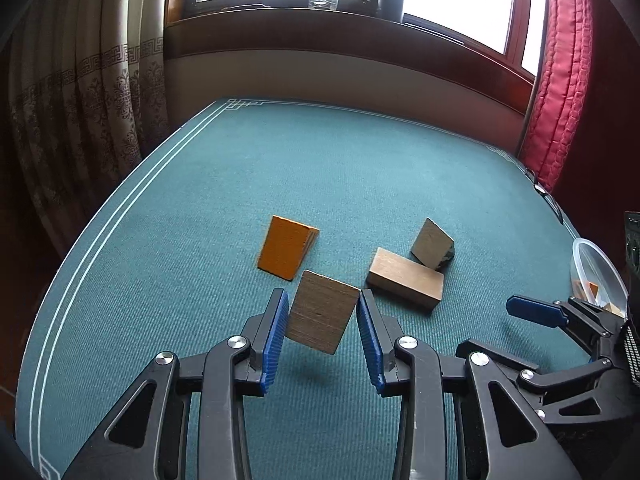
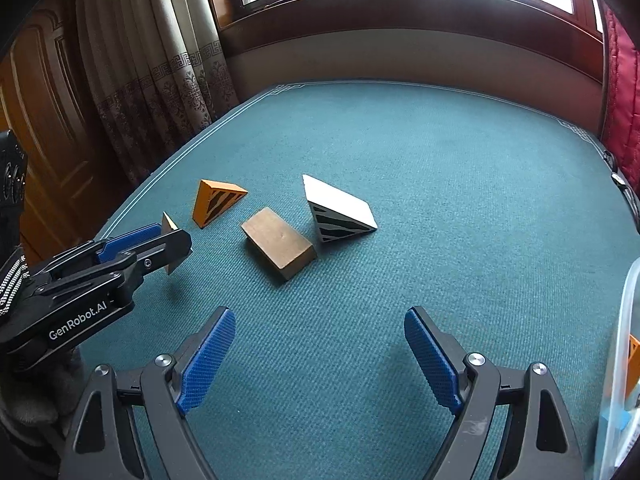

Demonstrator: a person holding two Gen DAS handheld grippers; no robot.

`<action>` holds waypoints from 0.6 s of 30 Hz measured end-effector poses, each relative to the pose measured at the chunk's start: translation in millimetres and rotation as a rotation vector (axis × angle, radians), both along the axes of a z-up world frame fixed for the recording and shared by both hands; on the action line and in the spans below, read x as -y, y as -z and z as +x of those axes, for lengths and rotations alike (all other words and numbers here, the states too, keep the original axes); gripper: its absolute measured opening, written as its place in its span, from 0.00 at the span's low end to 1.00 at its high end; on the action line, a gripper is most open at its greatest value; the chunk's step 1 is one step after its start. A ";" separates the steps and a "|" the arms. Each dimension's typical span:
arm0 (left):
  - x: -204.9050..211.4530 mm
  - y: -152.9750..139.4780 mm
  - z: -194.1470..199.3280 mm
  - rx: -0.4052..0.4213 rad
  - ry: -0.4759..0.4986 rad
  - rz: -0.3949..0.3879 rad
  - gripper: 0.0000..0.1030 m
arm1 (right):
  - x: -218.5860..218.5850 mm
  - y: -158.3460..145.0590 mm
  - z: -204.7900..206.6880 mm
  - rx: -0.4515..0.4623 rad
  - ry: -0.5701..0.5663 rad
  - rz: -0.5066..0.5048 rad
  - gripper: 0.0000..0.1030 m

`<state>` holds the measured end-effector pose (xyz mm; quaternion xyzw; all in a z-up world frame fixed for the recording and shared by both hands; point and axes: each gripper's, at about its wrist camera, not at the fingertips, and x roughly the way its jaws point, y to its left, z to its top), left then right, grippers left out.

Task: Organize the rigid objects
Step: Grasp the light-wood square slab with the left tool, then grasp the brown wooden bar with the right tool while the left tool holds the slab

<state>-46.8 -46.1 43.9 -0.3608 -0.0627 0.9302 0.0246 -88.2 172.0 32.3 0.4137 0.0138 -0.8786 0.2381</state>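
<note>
My left gripper [image 1: 322, 312] is shut on a plain wooden wedge block [image 1: 322, 316] and holds it above the green table; its shadow lies below. In the right wrist view the left gripper [image 2: 168, 240] shows at the left with the wedge's tips [image 2: 169, 222] sticking out. An orange wedge [image 1: 286, 252] [image 2: 216, 200], a brown rectangular block [image 1: 406, 284] [image 2: 280, 248] and a white wedge with black-striped side [image 1: 432, 246] [image 2: 340, 210] lie on the table. My right gripper [image 2: 320, 356] is open and empty, low over the table near its front.
A clear plastic container [image 1: 596, 276] [image 2: 624, 360] holding an orange piece stands at the right edge. The green felt table [image 1: 360, 168] has curtains to the left, a window sill behind, and a red quilted cushion [image 1: 560, 80] at the right.
</note>
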 end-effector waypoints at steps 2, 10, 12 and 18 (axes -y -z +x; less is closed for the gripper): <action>10.2 -2.7 5.3 -0.008 -0.018 0.008 0.35 | 8.6 0.5 -1.8 0.013 -0.014 -0.007 0.84; 36.7 -6.8 19.4 -0.027 -0.066 0.049 0.35 | 42.6 3.9 -17.1 0.057 -0.047 -0.022 0.74; 38.8 -7.8 21.1 -0.029 -0.067 0.055 0.35 | 49.3 3.6 -22.2 0.057 -0.041 -0.022 0.74; 44.2 -10.1 23.8 -0.031 -0.076 0.076 0.35 | 65.4 3.9 -36.7 0.026 -0.008 0.010 0.74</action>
